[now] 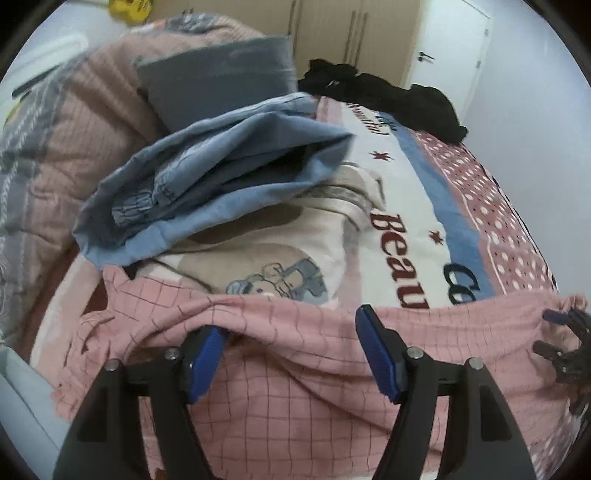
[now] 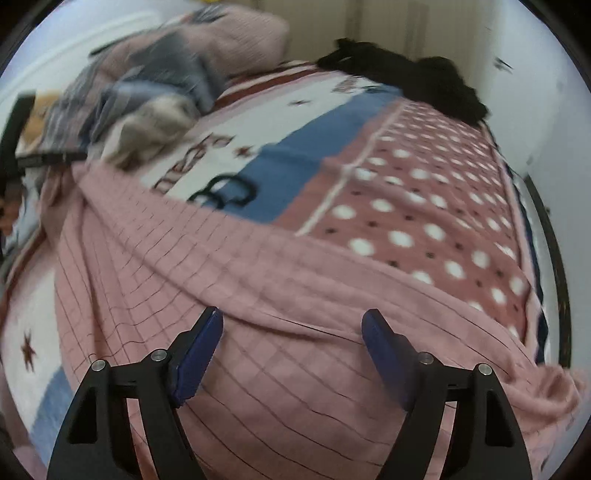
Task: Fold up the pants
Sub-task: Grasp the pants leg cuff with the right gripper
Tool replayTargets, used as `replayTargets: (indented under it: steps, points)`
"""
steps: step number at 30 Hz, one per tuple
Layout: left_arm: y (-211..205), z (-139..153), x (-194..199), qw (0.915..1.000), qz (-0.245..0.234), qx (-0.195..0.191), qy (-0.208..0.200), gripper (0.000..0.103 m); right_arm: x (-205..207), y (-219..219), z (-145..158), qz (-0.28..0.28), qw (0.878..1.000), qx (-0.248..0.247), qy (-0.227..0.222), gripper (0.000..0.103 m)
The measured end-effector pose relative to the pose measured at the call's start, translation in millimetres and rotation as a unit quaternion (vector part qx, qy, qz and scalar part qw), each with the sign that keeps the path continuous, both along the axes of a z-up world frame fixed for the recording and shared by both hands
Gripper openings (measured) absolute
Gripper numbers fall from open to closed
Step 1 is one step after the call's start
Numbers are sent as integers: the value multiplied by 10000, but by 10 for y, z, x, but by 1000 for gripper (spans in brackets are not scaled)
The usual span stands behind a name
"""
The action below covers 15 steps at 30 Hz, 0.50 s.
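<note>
Pink checked pants [image 1: 303,384] lie spread in loose folds across the near part of the bed; in the right wrist view the pants [image 2: 295,369] fill the foreground. My left gripper [image 1: 291,321] stands open over a bunched ridge of the pants. Its left blue pad [image 1: 207,358] sits against a fold, and neither pad presses the cloth. My right gripper [image 2: 292,313] hovers open above the pants with cloth below the gap. From the left wrist view the right gripper [image 1: 546,331] shows at the pants' right end, fingers apart.
A folded blue garment [image 1: 207,184] lies on the patterned bedspread [image 1: 491,206] behind the pants. A black garment [image 1: 388,96] sits at the bed's far end. A grey pillow [image 1: 218,81] and a pink-grey quilt [image 1: 74,140] are piled at the left. Wardrobe doors [image 1: 351,33] stand beyond.
</note>
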<state>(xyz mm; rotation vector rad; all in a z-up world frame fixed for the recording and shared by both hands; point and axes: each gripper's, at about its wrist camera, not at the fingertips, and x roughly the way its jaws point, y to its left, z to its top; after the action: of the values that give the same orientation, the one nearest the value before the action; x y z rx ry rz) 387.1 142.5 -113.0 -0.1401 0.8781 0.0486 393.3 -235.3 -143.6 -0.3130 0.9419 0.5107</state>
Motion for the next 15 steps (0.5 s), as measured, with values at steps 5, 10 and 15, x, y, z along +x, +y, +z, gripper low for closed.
replayTargets:
  steps: [5,10,15]
  points:
    - [-110,55,-199,9998,-144,87,-122,75,-9,466,-147,600,9980,-215,-54,74]
    - [-132,142,-401,9989,-157,333,-305,77,-62,726,-188,622,9956,-632,-291,0]
    - [-34,145,-573,9987,-47,341,-368,78,-27,765,-13,167,9919,-807,-963,0]
